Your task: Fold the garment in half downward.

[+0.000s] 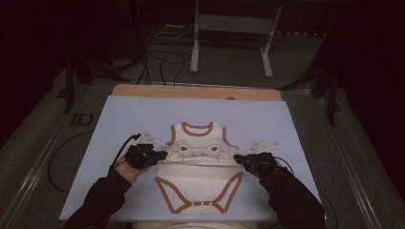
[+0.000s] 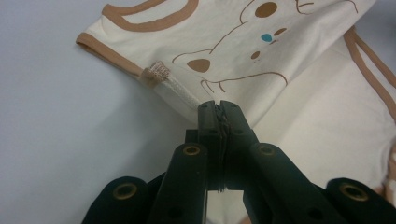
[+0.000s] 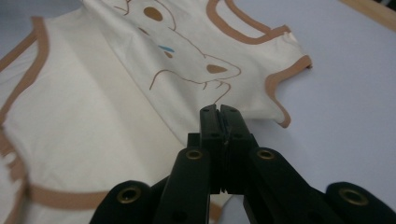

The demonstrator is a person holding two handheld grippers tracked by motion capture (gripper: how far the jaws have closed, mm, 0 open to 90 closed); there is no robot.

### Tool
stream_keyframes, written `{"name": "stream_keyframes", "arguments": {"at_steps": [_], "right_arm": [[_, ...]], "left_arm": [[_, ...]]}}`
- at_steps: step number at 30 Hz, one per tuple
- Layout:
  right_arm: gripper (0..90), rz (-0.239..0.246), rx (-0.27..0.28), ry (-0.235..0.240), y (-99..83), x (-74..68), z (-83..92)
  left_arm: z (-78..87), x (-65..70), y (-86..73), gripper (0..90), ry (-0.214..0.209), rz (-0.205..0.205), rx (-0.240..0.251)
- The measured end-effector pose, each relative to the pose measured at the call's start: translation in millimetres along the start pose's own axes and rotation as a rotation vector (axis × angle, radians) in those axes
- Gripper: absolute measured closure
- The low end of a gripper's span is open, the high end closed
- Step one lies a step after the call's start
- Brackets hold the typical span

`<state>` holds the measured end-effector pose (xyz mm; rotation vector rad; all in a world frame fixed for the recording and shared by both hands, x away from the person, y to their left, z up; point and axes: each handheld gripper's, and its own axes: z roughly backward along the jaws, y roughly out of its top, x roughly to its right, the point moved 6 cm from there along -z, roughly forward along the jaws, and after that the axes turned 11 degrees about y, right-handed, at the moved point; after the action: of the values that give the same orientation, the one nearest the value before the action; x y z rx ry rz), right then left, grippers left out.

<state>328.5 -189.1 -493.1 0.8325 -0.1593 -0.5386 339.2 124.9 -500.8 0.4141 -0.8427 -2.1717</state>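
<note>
We see a cream bodysuit [image 1: 198, 167] near the desk's [image 1: 119, 124] front edge, our left gripper [image 1: 161, 155] clamped on its side seam, our right gripper [image 1: 237, 159] clamped on the opposite side.

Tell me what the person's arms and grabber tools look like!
Both arms wear dark long sleeves. The left gripper and right gripper are black, each with two straight jaws and small brass-coloured rings. A black cable trails off, and a pale three-cornered plate sits on top.
</note>
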Motion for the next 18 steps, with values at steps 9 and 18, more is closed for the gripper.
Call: {"name": "stream_keyframes", "arguments": {"at_steps": [9,18], "right_arm": [[89.7,-0.019,-0.021,0.028,-20.0,-16.6,2.4],[89.7,-0.061,-0.040,0.070,-37.6,-29.9,-0.9]], "left_arm": [[5.7,15.4,-16.0,89.1,-0.029,-0.005,-0.009],[3.0,22.5,-34.9,89.1,-0.052,0.012,-0.026]]}}
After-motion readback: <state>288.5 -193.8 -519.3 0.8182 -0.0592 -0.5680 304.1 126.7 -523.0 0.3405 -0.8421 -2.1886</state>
